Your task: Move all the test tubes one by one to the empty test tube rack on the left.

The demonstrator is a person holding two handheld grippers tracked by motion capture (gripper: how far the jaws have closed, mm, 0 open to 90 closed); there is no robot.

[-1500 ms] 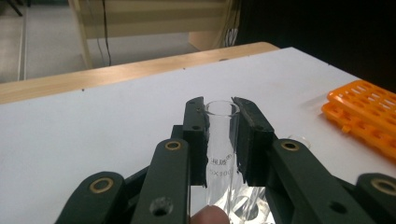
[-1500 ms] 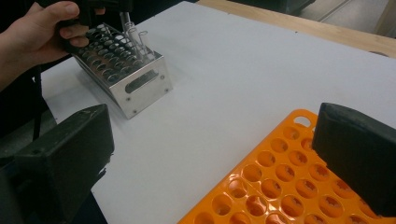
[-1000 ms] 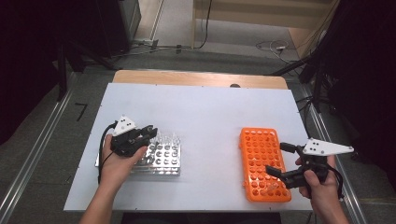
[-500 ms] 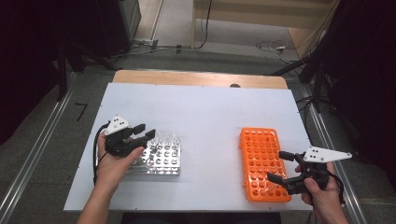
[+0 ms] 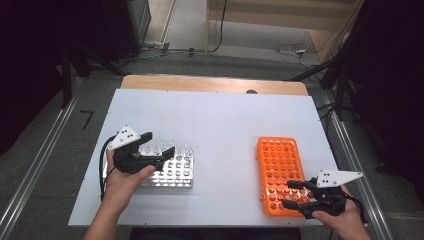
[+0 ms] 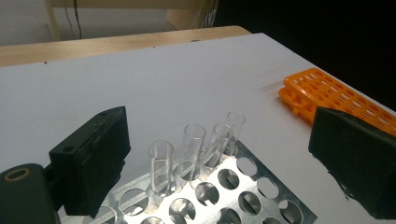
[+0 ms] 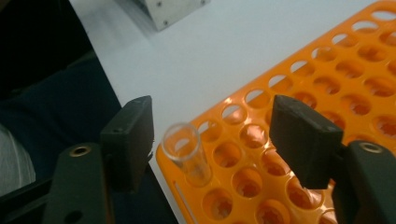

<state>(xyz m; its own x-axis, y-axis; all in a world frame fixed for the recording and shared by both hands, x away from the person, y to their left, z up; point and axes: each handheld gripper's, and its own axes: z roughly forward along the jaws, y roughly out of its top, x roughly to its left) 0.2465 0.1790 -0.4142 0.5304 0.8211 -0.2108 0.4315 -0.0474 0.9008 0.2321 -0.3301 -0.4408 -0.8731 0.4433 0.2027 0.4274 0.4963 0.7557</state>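
Observation:
A metal rack stands at the near left of the white table, with several clear tubes upright along its far row. My left gripper hovers open over that row. In the left gripper view the tubes stand between the wide jaws, untouched. An orange rack lies at the near right. My right gripper is open at its near end. In the right gripper view one clear tube stands in a corner hole of the orange rack, between the spread jaws and apart from both.
The white table has bare room between the two racks and behind them. A wooden strip runs along its far edge. Metal rails flank both sides. The orange rack lies beyond my left gripper's right jaw.
My right gripper has drawn back toward the orange rack's near end. My left gripper shifted left, then back right over the tubes.

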